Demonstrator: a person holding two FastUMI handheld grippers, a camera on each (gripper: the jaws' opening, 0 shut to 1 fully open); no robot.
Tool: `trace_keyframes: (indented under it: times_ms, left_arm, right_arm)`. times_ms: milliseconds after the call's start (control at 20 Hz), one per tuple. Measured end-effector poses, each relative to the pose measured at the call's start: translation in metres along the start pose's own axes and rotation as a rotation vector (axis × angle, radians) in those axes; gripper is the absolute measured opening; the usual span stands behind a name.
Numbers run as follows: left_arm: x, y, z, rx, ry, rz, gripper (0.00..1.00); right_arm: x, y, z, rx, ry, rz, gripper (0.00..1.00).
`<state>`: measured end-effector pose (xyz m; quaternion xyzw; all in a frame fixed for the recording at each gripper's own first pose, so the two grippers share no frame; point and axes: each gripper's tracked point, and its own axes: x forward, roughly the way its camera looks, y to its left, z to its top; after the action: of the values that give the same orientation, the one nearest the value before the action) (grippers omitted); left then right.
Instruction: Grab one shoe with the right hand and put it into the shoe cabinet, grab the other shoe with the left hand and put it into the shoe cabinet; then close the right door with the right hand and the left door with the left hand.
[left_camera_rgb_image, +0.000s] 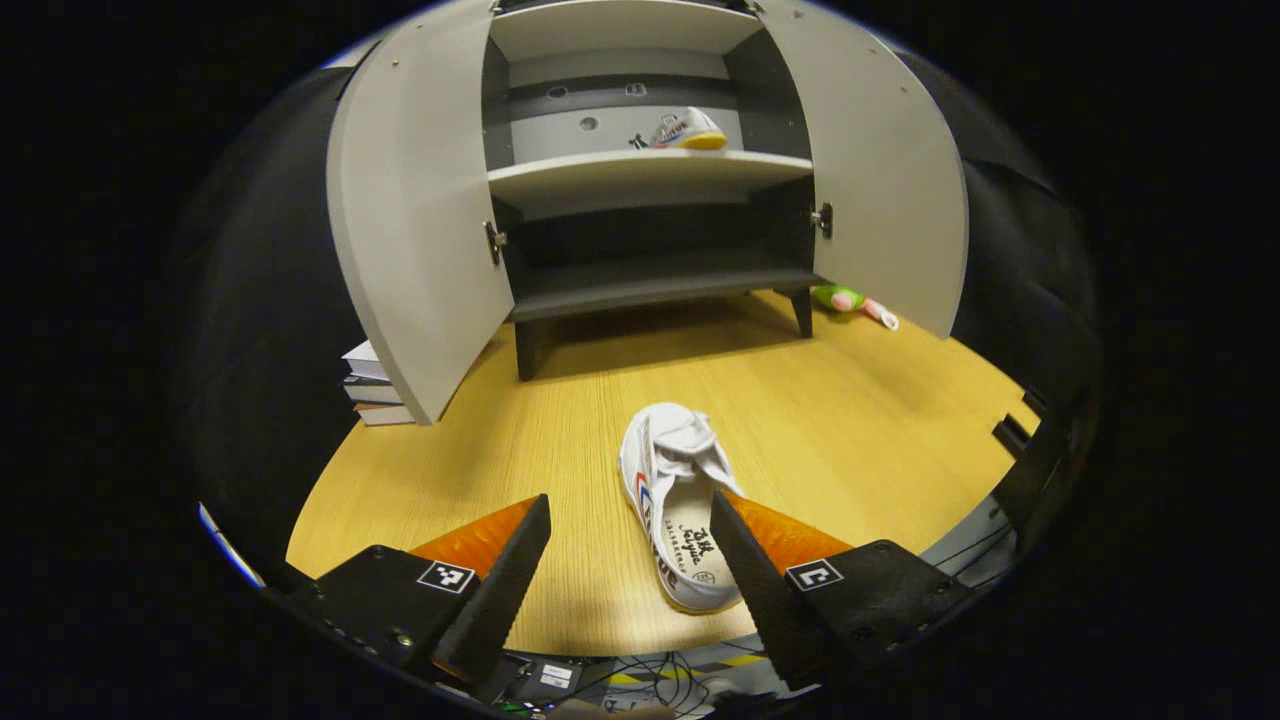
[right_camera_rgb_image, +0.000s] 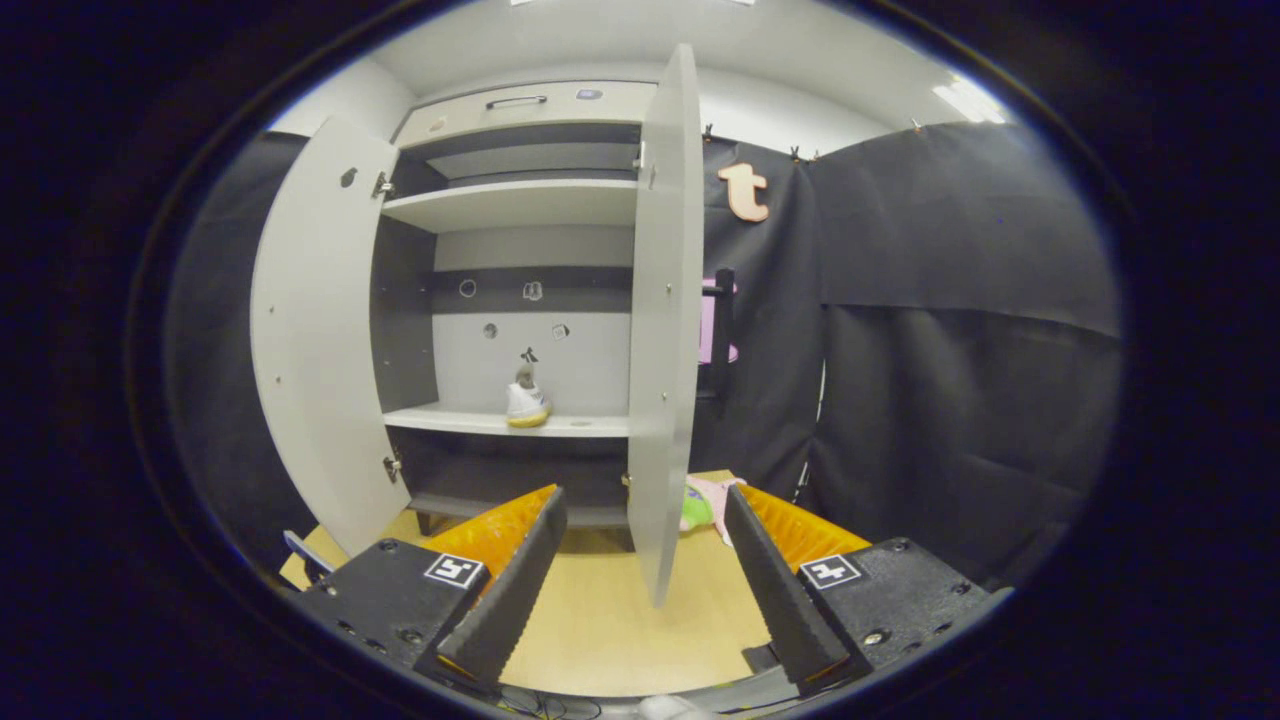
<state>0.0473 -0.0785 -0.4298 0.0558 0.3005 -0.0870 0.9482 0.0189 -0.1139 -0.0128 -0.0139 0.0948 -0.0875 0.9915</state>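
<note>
Shoes first: one white shoe lies on the wooden floor in front of the shoe cabinet, toe toward the cabinet and heel toward me, and in the left gripper view it sits between the fingers of my left gripper, nearer the right-hand finger, whose tip overlaps the heel opening in the picture; I cannot tell whether that finger touches it. My left jaws are spread wide and grasp nothing. The other shoe stands on the middle shelf inside the cabinet, toward its right side; in the right gripper view I see it from behind, upright on that shelf. Both doors stand open: the left door and the right door swing out to either side. In the right gripper view the right door shows edge-on, straight ahead of my right gripper, its lower edge lined up with the gap of my fingers, which are parted and hold nothing. A stack of books lies on the floor beside the left door, and a green and pink toy lies by the cabinet's right leg, behind the right door.
</note>
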Motion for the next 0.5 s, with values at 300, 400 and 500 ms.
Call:
trace_keyframes:
  times_ms: [300, 400, 500]
  left_arm:
    - [0.058, -0.001, -0.018, 0.018, 0.047, 0.015, 1.00]
    - [0.070, 0.000, -0.016, 0.020, 0.048, 0.020, 0.93]
    - [0.081, 0.001, -0.013, 0.021, 0.047, 0.015, 0.95]
  right_arm:
    - [0.008, -0.003, -0.005, -0.012, 0.035, -0.005, 0.99]
    - [0.012, -0.004, -0.007, -0.025, 0.045, -0.009, 1.00]
    - [0.020, -0.002, -0.007, -0.016, 0.057, -0.005, 0.99]
